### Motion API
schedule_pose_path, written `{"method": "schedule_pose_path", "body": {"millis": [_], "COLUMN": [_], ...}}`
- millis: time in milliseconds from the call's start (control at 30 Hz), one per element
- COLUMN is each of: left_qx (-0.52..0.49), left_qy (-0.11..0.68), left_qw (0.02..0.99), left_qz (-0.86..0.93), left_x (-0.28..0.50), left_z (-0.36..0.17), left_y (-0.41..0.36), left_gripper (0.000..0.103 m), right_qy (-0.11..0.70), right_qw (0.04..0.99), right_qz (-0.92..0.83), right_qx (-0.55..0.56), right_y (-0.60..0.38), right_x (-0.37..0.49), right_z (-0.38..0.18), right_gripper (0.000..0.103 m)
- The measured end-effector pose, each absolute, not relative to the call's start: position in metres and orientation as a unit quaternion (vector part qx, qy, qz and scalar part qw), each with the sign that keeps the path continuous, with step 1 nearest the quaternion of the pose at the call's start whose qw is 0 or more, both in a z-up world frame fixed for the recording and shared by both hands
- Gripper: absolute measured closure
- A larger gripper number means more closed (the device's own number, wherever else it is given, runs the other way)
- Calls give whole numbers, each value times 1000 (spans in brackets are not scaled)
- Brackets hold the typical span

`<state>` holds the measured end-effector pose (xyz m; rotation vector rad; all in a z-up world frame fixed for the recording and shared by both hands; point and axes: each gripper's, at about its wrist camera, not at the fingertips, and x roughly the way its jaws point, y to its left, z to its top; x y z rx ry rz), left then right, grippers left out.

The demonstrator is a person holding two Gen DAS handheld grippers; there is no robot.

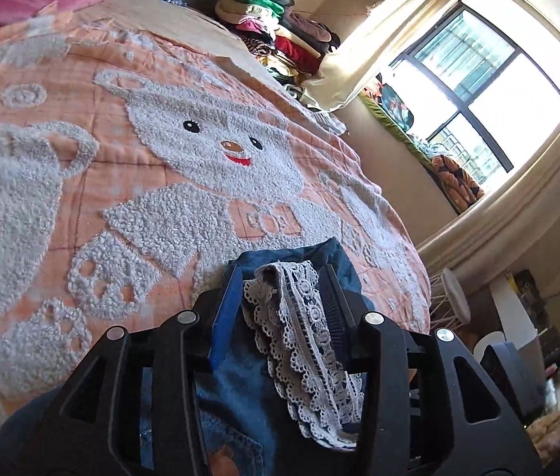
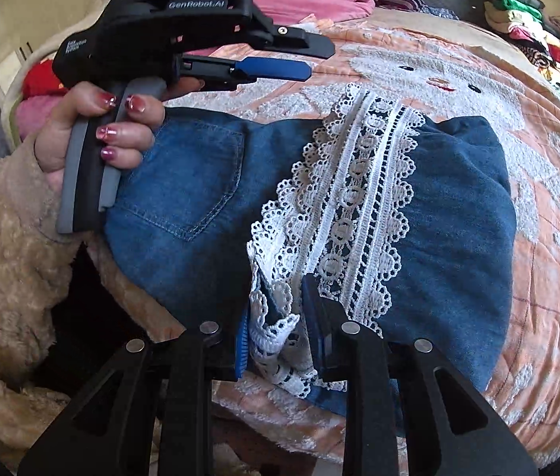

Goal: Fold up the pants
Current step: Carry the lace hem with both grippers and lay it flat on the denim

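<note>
Denim pants (image 2: pixel 418 214) on our bed (image 2: pixel 549 261), right hand-held gripper (image 2: pixel 280 341) pinching their lace trim (image 2: pixel 359 198), left hand-held gripper (image 2: pixel 311 55) released above.

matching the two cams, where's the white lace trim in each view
Left wrist: lace trim bottom center, draped between that tool's fingers.
Right wrist: lace trim center, running diagonally across the jeans down to the near tool.
Shared landmark: bear face on the blanket.
</note>
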<state>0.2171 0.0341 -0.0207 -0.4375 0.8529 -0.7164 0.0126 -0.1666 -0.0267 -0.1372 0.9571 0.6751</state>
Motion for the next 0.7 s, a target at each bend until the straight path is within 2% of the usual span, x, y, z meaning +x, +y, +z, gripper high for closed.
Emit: {"method": "schedule_pose_path", "body": {"millis": [33, 100, 200, 267, 300, 333, 367, 433, 533, 600, 700], "left_qx": [-208, -208, -195, -184, -179, -175, -172, -166, -164, -160, -161], "left_qy": [407, 420, 453, 479, 485, 486, 485, 478, 469, 461, 432], "left_qw": [823, 815, 803, 796, 796, 796, 797, 803, 808, 814, 829], "left_qz": [-338, -340, -334, -321, -316, -314, -316, -315, -318, -315, -315], "left_x": [218, 223, 234, 241, 243, 244, 244, 244, 243, 238, 223], "left_z": [-21, -24, -35, -45, -48, -50, -50, -46, -38, -30, -14], "left_y": [33, 26, 8, -2, -5, -7, -10, -15, -17, -14, -2], "left_gripper": [60, 56, 51, 51, 52, 64, 71, 88, 93, 93, 93], "right_qy": [449, 444, 440, 436, 437, 437, 437, 437, 436, 435, 428], "right_qw": [832, 833, 835, 838, 838, 838, 839, 838, 839, 836, 835], "right_qz": [318, 316, 317, 315, 316, 316, 316, 314, 313, 320, 338], "right_qx": [-75, -91, -94, -85, -80, -78, -79, -85, -92, -94, -79], "right_y": [-163, -158, -155, -158, -159, -161, -163, -161, -159, -159, -163], "right_x": [11, 6, 2, -1, 0, 0, -3, -6, -7, -7, -6], "right_z": [-27, -29, -29, -27, -26, -26, -25, -29, -32, -28, -17], "right_gripper": [79, 77, 76, 76, 74, 72, 66, 64, 64, 77, 77]}}
